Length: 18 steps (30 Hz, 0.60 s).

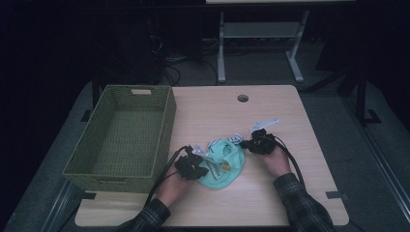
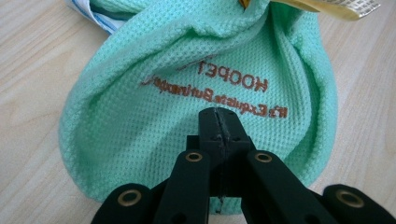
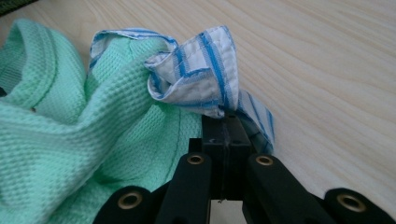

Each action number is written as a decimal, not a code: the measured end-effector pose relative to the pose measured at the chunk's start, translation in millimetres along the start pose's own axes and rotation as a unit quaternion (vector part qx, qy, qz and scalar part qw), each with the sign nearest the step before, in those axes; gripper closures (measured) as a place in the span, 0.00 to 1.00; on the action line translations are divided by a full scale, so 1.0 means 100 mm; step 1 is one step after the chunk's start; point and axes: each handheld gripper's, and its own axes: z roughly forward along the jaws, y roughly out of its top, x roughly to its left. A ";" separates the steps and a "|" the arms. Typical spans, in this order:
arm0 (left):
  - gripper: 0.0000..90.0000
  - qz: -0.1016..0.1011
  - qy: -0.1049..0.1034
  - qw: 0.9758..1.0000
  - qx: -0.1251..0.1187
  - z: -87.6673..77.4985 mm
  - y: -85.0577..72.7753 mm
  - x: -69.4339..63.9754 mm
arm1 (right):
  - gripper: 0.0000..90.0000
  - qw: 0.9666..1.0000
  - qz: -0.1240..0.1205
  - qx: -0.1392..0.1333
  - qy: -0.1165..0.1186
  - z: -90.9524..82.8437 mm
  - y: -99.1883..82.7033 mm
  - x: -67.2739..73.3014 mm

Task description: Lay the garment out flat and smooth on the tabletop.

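A: Green cloth [image 1: 223,166], lower centre of the high view, bunched on the table [image 1: 270,203]. Striped tie [image 3: 205,79] at its top edge.
B: Grippers?
A: Left gripper [image 2: 218,122] pressed together, pinching green weave. Right gripper [image 3: 223,125] pinched on the tie.
B: Step?
A: Likely cinching or lifting. Next: raise both together, carry to the basket [image 1: 164,121], upper left.

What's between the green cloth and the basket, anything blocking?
Nothing visible on the table. The green waffle cloth lies beside the woven basket, bare wood between. The left gripper sits on that side; the basket's near wall must be cleared.
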 end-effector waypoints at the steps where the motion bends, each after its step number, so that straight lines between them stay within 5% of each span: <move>1: 0.99 0.001 0.001 1.000 0.001 0.00 0.00 0.00 | 1.00 1.000 0.001 0.000 0.001 0.02 0.00 0.00; 18: 0.99 0.005 0.004 1.000 0.004 0.00 0.01 -0.01 | 1.00 1.000 0.010 0.019 -0.018 0.03 -0.06 -0.09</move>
